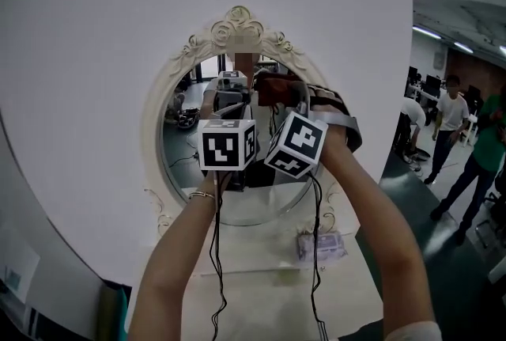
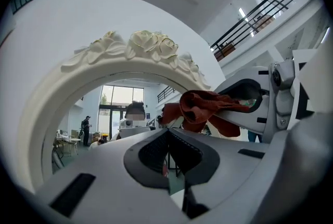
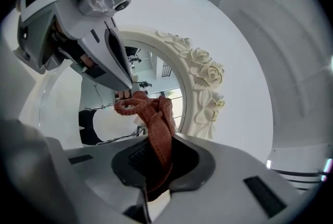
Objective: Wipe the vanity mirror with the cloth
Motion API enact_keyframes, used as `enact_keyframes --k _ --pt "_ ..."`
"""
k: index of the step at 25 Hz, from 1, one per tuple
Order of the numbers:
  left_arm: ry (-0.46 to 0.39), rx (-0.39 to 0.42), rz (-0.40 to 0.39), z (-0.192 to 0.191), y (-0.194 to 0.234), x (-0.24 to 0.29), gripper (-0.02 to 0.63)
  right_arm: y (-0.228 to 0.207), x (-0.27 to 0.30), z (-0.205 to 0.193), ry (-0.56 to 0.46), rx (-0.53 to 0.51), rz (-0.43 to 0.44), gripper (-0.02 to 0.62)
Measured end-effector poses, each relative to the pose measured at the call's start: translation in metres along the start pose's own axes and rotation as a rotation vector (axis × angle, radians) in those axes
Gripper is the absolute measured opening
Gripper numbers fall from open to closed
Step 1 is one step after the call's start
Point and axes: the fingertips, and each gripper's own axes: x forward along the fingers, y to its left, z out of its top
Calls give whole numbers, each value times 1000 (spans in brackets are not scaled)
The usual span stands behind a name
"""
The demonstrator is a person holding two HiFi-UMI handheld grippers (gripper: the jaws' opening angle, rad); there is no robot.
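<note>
Mirror ahead: raised right gripper clamps cloth.

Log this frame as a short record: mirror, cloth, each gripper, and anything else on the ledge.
vanity mirror: oval, ornate cream frame, upright against a white panel
cloth: reddish-brown, bunched, at the upper part of the glass; contact unclear
right gripper: shut on the cloth
left gripper: jaws together, nothing between them, close beside the right one
ledge: small clear packet below the mirror
</note>
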Motion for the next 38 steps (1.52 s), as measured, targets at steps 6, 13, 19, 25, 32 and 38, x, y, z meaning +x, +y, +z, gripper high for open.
enact_keyframes --k 6,13,19,25,32,38 --pt "-1 11 -1 -3 -2 2 6 11 12 -10 15 -17 17 58" --pt "58 17 3 -31 -8 -1 6 35 11 -19 29 -16 65 58" --pt "125 -4 -2 -71 -13 -7 5 67 5 -35 48 -12 121 58" --pt "224 -42 -11 -136 -25 -19 5 132 -7 -53 63 4 224 60" --pt "353 -94 -17 -228 -37 -34 6 222 -21 -74 80 19 330 60" --pt "470 -155 -12 -318 -38 -53 6 322 -34 -81 95 47 478 60"
